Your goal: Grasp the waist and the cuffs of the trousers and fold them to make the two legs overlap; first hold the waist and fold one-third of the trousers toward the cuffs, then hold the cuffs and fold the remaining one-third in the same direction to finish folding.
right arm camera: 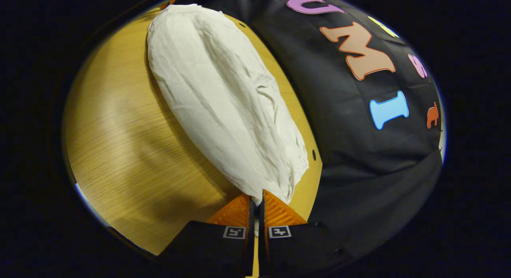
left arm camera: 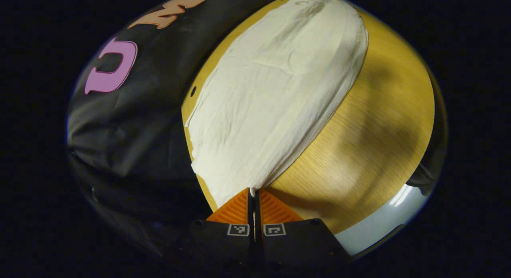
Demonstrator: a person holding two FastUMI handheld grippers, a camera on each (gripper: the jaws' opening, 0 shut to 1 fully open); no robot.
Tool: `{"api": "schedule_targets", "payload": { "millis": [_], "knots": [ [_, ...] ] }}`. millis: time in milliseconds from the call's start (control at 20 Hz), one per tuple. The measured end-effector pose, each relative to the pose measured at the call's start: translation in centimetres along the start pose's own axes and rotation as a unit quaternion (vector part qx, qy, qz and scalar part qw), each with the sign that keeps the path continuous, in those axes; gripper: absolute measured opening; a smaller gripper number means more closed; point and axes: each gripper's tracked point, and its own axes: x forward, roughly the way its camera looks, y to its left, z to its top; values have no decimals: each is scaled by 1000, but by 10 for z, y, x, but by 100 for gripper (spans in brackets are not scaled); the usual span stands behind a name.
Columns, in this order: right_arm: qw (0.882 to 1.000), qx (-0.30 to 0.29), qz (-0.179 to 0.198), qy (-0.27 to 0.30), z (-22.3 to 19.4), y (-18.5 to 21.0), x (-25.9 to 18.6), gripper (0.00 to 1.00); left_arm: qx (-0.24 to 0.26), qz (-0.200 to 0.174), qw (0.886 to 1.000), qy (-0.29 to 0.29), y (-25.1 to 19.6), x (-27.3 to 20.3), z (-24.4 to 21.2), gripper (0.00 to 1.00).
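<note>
Trousers: white trousers (left arm camera: 275,90) lie flat along the far side of the desk (left arm camera: 371,138), close to the booth's black cloth wall (left arm camera: 131,122); in the right gripper view the same trousers (right arm camera: 223,98) run away from the camera as one long, wrinkled strip.
Lay of the cloth: one long band with rounded ends; whether one leg lies upon the other cannot be told.
Left claw: the left claw (left arm camera: 254,189) has its fingers drawn almost together, with the near corner of the trousers pinched between the tips.
Right claw: the right claw (right arm camera: 256,195) is likewise nearly closed, its fingers nipping the near end of the trousers at their edge.
Which end is which: waist and cuffs cannot be told apart in either view.
Desk: light wood grain, bare beside the trousers; a small dark hole (right arm camera: 313,154) sits near its far edge, just beside the cloth.
Shadows: soft dark patches fall on the bare wood (right arm camera: 131,142) beside the trousers.
Containers: none to report.
</note>
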Motion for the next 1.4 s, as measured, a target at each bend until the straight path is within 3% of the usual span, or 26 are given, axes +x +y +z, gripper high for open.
{"api": "schedule_targets", "payload": {
  "millis": [400, 850, 1050, 1400],
  "knots": [
    [997, 25, -66, -32, 34, -66, -9, 4, -61, 76, 995, -33, 72, -13, 40, 0],
    [990, 57, -93, -92, 64, -121, -11, 6, -83, 142, 986, -36, 135, -32, 77, 0],
    [989, 72, -82, -98, 76, -137, 5, 6, -94, 158, 982, -40, 152, -29, 91, 0],
    [991, 80, -84, -60, 99, -156, 42, 6, -127, 140, 980, -67, 189, 23, 126, 0]
  ]
}}
